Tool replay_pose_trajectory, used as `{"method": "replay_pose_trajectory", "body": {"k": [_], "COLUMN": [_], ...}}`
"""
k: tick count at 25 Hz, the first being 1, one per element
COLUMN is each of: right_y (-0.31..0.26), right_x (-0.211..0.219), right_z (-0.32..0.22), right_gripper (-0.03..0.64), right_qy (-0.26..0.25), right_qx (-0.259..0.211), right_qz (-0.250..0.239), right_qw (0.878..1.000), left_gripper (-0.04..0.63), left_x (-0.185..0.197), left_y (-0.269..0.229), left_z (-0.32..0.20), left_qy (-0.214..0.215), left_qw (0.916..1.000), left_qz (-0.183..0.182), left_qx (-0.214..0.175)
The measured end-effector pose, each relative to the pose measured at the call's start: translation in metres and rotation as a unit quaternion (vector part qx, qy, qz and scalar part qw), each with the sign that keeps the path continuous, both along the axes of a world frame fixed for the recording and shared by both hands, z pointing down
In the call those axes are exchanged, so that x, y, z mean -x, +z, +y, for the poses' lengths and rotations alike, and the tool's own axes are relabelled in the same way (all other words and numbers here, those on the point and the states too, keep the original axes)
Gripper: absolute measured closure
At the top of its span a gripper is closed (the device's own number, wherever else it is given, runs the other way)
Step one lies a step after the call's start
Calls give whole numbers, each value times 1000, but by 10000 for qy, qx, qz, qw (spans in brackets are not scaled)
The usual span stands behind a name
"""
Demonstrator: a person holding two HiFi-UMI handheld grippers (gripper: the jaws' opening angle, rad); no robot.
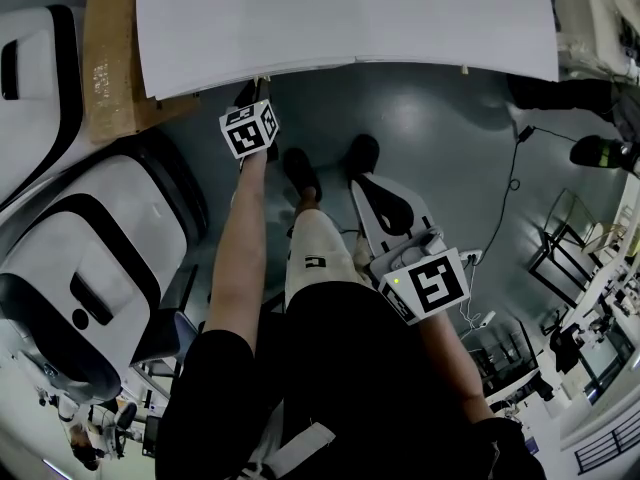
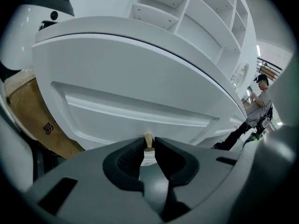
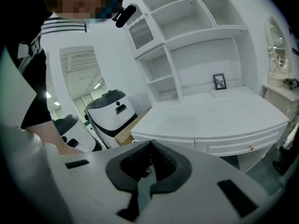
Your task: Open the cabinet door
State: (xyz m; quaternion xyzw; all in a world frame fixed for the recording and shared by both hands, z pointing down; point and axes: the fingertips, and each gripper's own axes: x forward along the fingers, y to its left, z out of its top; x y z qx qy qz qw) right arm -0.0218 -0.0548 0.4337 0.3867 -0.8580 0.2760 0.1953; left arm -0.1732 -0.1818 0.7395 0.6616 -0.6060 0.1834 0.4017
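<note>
Jaws of the left gripper are pinched on a small tan knob — one pad on each side, with the knob caught right at the tips. The knob sits on the white cabinet door, just beneath a long recessed panel that fills the left gripper view above the jaws. Whether the door stands ajar or flush, I cannot tell.

Head view: the left gripper reaches out at the end of a straight arm, tips tucked just under the front edge of the white worktop, marker cube facing up. A brown cardboard box stands just left of the cabinet, with white-and-black machines further left.

Right gripper — jaws together, tips touching, nothing between them. It hangs back beside the person's leg, well apart from the door, and looks toward the worktop and the open shelves behind it. A small framed picture stands on the worktop against the back panel. A second person stands off to the cabinet's right.
</note>
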Motion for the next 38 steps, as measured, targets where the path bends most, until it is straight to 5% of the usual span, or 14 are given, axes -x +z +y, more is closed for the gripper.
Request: {"method": "replay_pose_trajectory", "body": {"k": [38], "right_y": [-17], "right_x": [14], "right_z": [35], "right_gripper": [601], "right_qy": [-193], "right_qx": [-124], "right_qz": [-44], "right_qw": [9997], "left_gripper": [511], "left_x": [-13], "left_y": [-3], "left_z": [85], "left_qy": [138], "left_qw": [9996], "left_qz": [12], "left_qx": [229]}}
